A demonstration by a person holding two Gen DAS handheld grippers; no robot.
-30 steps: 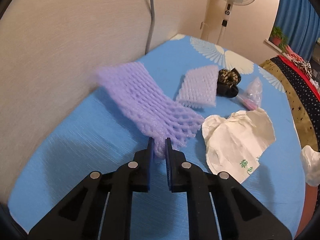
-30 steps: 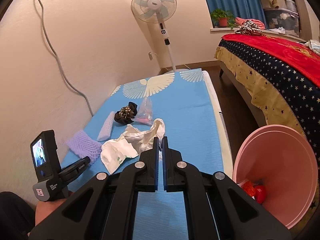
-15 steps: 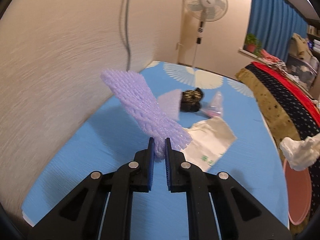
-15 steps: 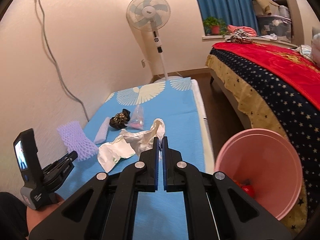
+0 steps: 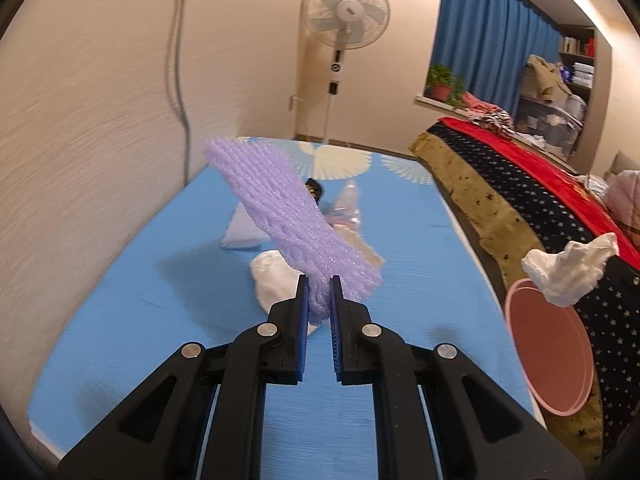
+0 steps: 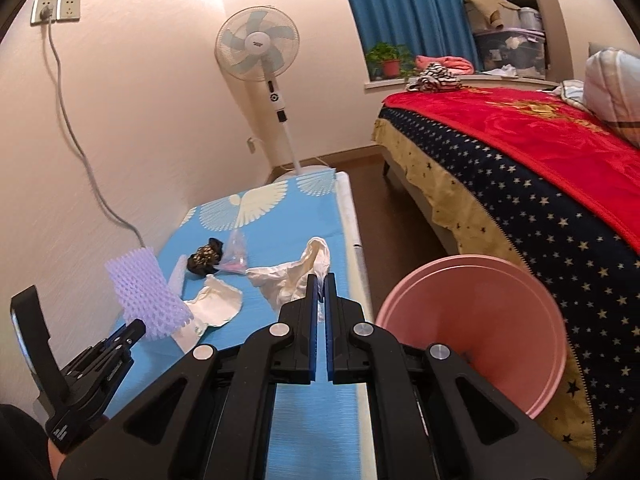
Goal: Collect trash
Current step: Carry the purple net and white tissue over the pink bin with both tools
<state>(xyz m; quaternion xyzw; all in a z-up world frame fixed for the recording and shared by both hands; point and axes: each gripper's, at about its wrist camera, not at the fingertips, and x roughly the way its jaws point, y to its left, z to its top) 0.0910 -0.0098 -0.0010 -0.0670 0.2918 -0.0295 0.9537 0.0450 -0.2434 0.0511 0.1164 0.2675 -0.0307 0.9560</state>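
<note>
Above mattress (image 5: pixel 120 300), left gripper (image 5: pixel 319 290) clamps foam net (image 5: pixel 280 208), angled downward

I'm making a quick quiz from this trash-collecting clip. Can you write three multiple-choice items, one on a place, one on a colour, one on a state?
1. Where is the pink bin?
A. on the blue mat
B. between the blue mat and the bed
C. on the bed

2. What colour is the foam net in the left tongs?
A. purple
B. green
C. orange

3. How are the right tongs?
A. wide open, empty
B. shut on the white crumpled paper
C. shut on a black item

Answers: 1 B, the bin sits between the blue mat and the bed. 2 A, the net is lilac purple. 3 B, paper is pinched at their tips.
</note>
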